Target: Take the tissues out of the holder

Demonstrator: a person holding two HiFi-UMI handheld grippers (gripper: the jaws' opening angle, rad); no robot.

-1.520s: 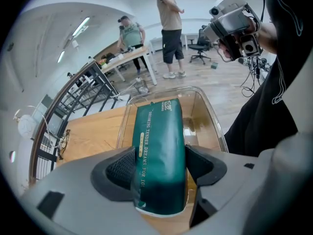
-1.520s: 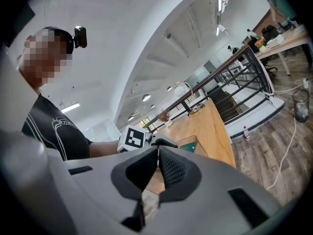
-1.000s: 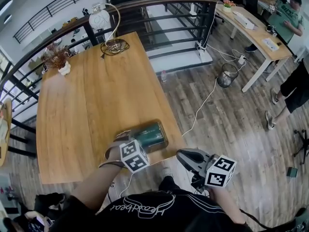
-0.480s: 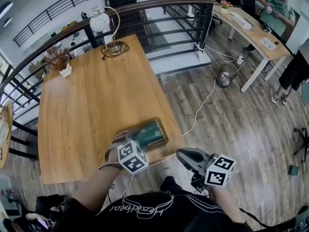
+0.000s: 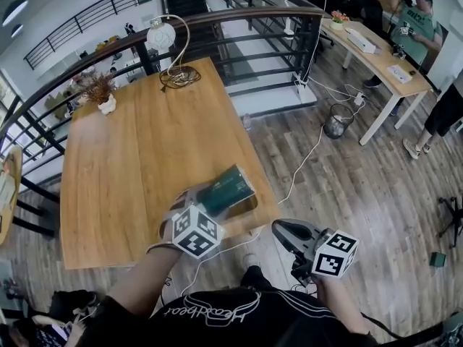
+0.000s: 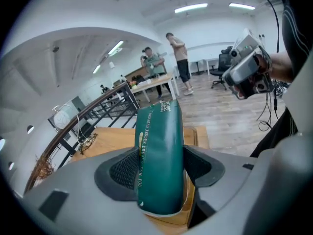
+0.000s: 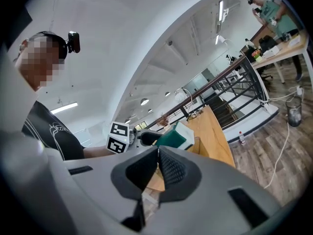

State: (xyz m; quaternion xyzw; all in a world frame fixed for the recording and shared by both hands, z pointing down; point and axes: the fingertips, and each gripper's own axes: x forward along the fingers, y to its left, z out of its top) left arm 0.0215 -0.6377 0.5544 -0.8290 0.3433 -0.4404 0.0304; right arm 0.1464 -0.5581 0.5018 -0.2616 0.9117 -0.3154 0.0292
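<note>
My left gripper (image 5: 197, 198) is shut on the near end of a dark green tissue pack (image 5: 226, 188), which tilts up above the wooden holder (image 5: 246, 209) at the table's near right corner. In the left gripper view the pack (image 6: 159, 131) is pinched between both pads (image 6: 126, 169), with the holder's rim (image 6: 199, 136) below it. My right gripper (image 5: 284, 230) hangs off the table's edge to the right, shut and empty. In the right gripper view its jaws (image 7: 157, 168) meet, and the green pack (image 7: 174, 137) and holder (image 7: 196, 145) show beyond them.
On the long wooden table (image 5: 137, 150), a globe lamp (image 5: 162, 35), a coiled cable (image 5: 181, 76) and a dried plant (image 5: 102, 95) stand at the far end. A black railing (image 5: 239, 20) runs behind. A waste bin (image 5: 337, 121) and people at desks are far right.
The green pack has risen and tilted up out of the holder with my left gripper. The right gripper has stayed in place beside the table.
</note>
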